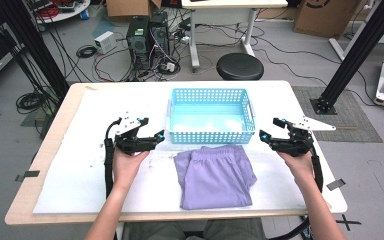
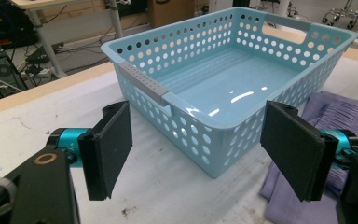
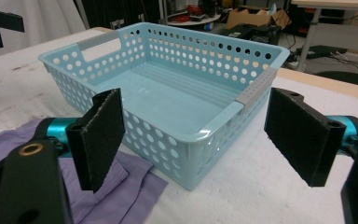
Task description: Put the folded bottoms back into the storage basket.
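The white mat [image 1: 70, 185] is lying bare along the table's left and right edges, giving both hands free room to move. The left gripper [image 1: 152, 139] is hovering just left of the blue basket [image 1: 211, 136], jaws spread wide and holding nothing. The right gripper [image 1: 269, 140] is hanging just right of the basket, also released and empty. The folded purple shorts [image 1: 215, 175] are lying flat between the two grippers, slightly nearer the person, their waistband touching the basket's near wall, apart from either claw.
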Demonstrator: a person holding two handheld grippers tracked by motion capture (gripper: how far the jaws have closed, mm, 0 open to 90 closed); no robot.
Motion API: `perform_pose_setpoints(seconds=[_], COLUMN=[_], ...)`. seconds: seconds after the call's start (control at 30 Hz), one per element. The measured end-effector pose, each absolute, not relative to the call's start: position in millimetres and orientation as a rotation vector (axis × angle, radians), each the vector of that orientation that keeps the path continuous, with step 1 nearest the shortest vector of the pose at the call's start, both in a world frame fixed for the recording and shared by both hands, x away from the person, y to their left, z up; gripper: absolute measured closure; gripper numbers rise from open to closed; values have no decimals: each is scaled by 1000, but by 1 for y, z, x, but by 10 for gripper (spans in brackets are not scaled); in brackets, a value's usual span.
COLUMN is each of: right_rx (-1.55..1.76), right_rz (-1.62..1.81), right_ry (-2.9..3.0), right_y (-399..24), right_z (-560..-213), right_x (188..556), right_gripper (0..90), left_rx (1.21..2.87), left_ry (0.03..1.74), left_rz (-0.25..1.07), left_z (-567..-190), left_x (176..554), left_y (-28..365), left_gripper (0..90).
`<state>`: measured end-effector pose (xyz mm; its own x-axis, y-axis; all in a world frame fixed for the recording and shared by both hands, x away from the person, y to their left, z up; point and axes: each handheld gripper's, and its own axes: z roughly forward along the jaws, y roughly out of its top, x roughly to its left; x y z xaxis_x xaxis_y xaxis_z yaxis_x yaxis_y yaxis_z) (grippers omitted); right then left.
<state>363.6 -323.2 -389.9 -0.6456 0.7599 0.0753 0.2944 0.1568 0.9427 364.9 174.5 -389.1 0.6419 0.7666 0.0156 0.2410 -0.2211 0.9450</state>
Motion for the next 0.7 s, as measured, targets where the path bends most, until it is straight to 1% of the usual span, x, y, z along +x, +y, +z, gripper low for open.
perform_pose_setpoints(seconds=[0.2, 0.37, 0.43, 0.53, 0.7], right_rx=[984, 955, 938, 946, 975], right_rz=[1483, 1458, 1449, 1435, 1386], right_ry=[2041, 2052, 2035, 2014, 2035], right_y=[-318, -314, -312, -306, -290], right_z=[-388, -387, -386, -389, -405], right_x=[363, 356, 352, 341, 316], right_gripper=[205, 205, 206, 206, 209], left_rx=[1773, 1805, 1782, 1766, 1787], left_ry=[809, 798, 817, 846, 841], left_rz=[597, 572, 517, 402, 343], left_z=[-387, -385, -388, -398, -410], left_x=[362, 352, 346, 335, 314], left_y=[175, 170, 169, 166, 155], left_gripper=[250, 250, 250, 250, 254])
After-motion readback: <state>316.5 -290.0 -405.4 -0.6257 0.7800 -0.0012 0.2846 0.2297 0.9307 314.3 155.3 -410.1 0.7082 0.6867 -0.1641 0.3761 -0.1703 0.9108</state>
